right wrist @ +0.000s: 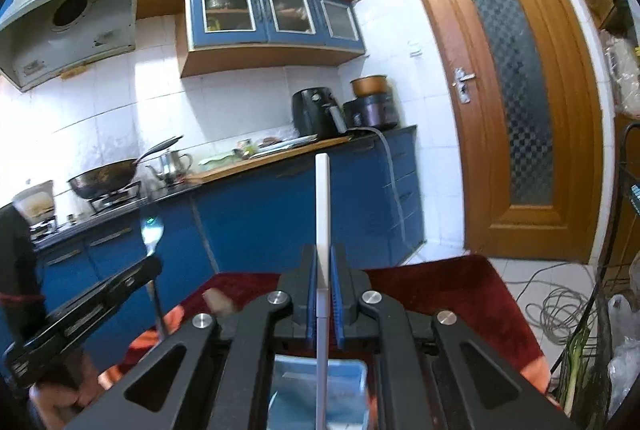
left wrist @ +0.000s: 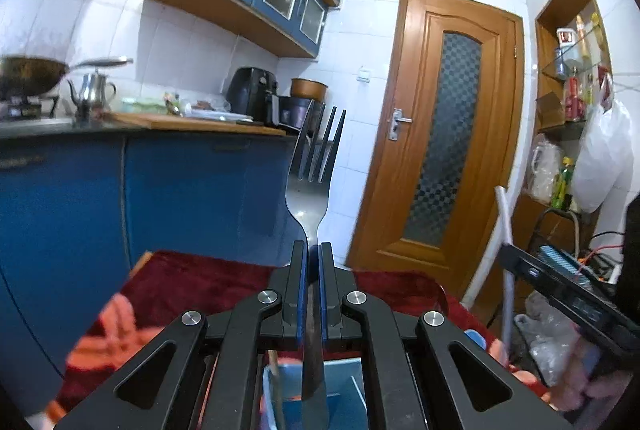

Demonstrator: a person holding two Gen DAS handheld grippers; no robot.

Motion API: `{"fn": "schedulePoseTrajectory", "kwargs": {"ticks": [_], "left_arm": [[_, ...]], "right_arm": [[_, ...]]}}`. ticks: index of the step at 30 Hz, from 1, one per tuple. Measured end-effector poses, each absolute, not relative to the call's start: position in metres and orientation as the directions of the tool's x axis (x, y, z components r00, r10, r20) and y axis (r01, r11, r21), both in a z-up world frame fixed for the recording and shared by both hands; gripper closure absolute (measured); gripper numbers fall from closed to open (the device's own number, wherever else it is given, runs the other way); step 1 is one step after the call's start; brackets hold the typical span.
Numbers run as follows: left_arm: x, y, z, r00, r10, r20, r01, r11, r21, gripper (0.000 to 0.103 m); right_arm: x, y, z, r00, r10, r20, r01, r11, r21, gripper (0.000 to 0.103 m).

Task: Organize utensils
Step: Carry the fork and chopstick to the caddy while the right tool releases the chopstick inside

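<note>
My left gripper [left wrist: 314,250] is shut on a steel fork [left wrist: 312,190], held upright with the tines up; its handle hangs down over a blue bin [left wrist: 344,390] below. The fork and left gripper also show at the left of the right wrist view [right wrist: 152,234]. My right gripper [right wrist: 323,254] is shut on a flat white utensil [right wrist: 322,214], upright, its lower end hanging over the blue bin [right wrist: 352,378]. The right gripper's body shows at the right of the left wrist view [left wrist: 560,286].
A red patterned cloth [left wrist: 192,282] covers the table under the bin. Blue kitchen cabinets [right wrist: 260,214] with a counter stand ahead. A wooden door [right wrist: 516,86] is at the right. Cables [right wrist: 560,310] lie on the floor. Shelves and bags [left wrist: 600,150] stand at the far right.
</note>
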State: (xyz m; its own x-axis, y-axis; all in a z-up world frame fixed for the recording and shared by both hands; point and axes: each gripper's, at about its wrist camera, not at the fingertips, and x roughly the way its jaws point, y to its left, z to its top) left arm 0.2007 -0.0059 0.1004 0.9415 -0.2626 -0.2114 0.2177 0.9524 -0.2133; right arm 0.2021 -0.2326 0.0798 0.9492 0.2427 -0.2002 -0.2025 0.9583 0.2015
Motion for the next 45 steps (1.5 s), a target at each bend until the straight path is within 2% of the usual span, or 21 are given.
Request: {"fn": "schedulePoseTrajectory", "kwargs": {"ticks": [14,24,30,35,38,45], "left_arm": [[0.195,-0.009,0.077,0.93,-0.27,-0.248,0.222,0.953,-0.205,0.098],[0.175,-0.005,0.079,0.93,-0.278,-0.241,0.233,0.952,-0.197,0.098],[0.168,-0.004,0.082,0.918,-0.303,-0.257,0.251,0.944,-0.215,0.097],[0.163,-0.003,0.082,0.91,-0.32,-0.262,0.266,0.938,-0.221,0.097],[0.163,-0.005,0.085,0.909,-0.318,-0.27,0.27,0.942,-0.202,0.097],[0.164,-0.004,0.088,0.903,-0.317,-0.291,0.258,0.94,-0.225,0.097]], "right_arm": [[0.203,-0.222,0.048,0.913,0.263,-0.313,-0.235,0.964,0.125,0.094],[0.187,-0.223,0.045,0.896,0.28,-0.344,-0.247,0.959,0.135,0.093],[0.171,-0.227,0.052,0.894,0.295,-0.336,-0.253,0.954,0.164,0.079],[0.156,-0.231,0.057,0.896,0.299,-0.327,-0.249,0.95,0.188,0.076],[0.153,-0.234,0.058,0.892,0.307,-0.331,-0.251,0.947,0.201,0.071],[0.142,-0.245,0.058,0.886,0.329,-0.326,-0.25,0.933,0.261,0.07]]}}
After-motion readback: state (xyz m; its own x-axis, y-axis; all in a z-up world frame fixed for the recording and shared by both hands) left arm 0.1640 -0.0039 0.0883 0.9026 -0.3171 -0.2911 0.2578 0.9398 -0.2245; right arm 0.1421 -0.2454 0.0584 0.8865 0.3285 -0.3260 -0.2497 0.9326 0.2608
